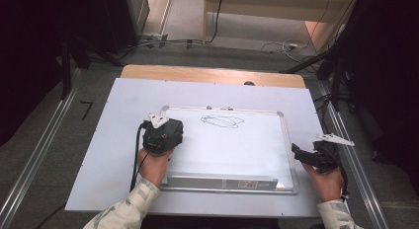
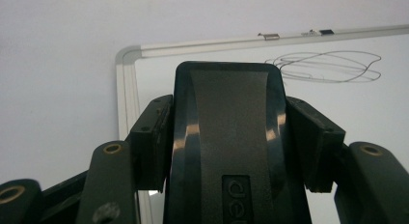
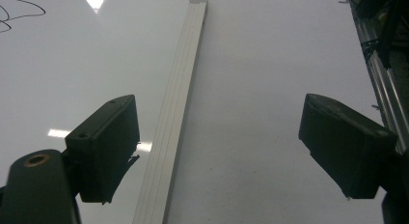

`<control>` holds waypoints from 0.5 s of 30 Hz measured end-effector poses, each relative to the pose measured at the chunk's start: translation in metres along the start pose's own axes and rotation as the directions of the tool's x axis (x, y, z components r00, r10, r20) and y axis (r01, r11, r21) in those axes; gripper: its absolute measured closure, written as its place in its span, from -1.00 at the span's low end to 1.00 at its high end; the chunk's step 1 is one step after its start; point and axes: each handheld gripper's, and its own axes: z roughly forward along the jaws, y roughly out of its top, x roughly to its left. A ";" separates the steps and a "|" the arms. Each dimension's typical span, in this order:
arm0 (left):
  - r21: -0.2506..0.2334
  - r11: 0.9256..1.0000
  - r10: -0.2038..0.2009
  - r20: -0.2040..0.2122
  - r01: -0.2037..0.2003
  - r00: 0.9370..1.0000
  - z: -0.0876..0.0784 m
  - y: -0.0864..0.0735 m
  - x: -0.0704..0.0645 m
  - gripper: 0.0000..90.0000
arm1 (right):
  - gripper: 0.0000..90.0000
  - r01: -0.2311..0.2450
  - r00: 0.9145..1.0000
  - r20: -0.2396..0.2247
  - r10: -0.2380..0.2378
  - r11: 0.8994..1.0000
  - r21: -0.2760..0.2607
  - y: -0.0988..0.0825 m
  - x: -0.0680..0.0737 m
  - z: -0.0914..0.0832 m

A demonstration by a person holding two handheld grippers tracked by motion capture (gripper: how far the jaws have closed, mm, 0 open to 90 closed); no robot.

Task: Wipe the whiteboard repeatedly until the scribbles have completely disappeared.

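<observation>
A whiteboard (image 1: 232, 147) with a silver frame lies flat on the table, and a thin black scribble (image 1: 222, 121) sits near its top edge. My left gripper (image 1: 163, 133) hovers over the board's left part, shut on a black eraser (image 2: 226, 137) that stands upright between its pads. In the left gripper view the scribble (image 2: 328, 67) lies ahead and to the right of the eraser. My right gripper (image 1: 302, 154) rests at the board's right edge, open. In the right gripper view its jaws (image 3: 219, 147) straddle the board's frame (image 3: 173, 118) with nothing between them.
A large white sheet (image 1: 113, 140) covers the table under the board, with a strip of wood (image 1: 207, 73) showing at the back. Metal rails (image 1: 356, 160) run along both sides of the table. Cables (image 1: 286, 45) lie on the floor beyond.
</observation>
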 end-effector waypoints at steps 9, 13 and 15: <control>0.005 1.000 0.013 -0.017 -0.012 1.000 0.025 0.019 -0.017 -0.10 | -0.71 -0.003 1.000 -0.003 0.003 1.000 -0.003 -0.001 -0.001 -0.002; 0.012 1.000 0.009 -0.013 -0.009 1.000 0.035 0.024 -0.021 -0.10 | -0.71 -0.002 1.000 -0.003 0.002 1.000 -0.002 -0.001 -0.001 -0.002; 0.017 1.000 0.015 -0.004 -0.015 1.000 0.040 0.027 -0.024 -0.10 | -0.71 -0.003 1.000 -0.004 0.003 1.000 -0.002 -0.001 -0.001 -0.002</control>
